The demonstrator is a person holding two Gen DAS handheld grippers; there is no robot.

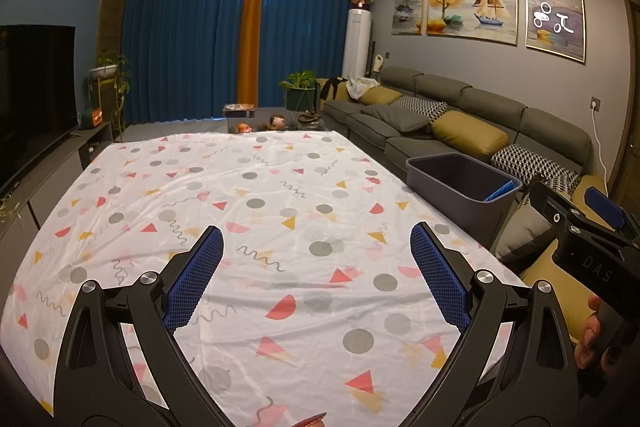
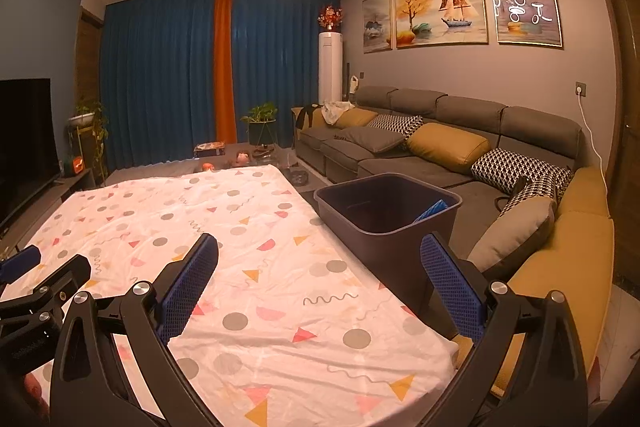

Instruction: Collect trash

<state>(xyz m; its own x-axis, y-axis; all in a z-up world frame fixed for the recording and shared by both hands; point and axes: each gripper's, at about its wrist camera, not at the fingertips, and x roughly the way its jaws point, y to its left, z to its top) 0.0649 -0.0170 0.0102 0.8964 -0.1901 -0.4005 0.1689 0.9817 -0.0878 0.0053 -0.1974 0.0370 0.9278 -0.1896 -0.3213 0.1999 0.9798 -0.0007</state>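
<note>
Two handheld grippers hover side by side above a counter (image 1: pixel 256 187) draped in a white cloth printed with grey dots, pink and yellow triangles and squiggles. The left gripper (image 1: pixel 316 275) has its blue-padded fingers spread wide and holds nothing; the right gripper (image 2: pixel 320 287) is likewise wide and empty. Both point forward over the cloth, seemingly poised to look for something to pick up. No trash shows on the visible cloth, apart from a small reddish thing at the bottom edge of the left view, too cropped to identify. A dark grey bin (image 2: pixel 384 223) stands at the counter's right edge, beside a grey sofa (image 2: pixel 460 131) with mustard cushions; a blue item lies inside it. Blue curtains (image 1: pixel 188 39) close the far wall of this warmly lit living room.
</note>
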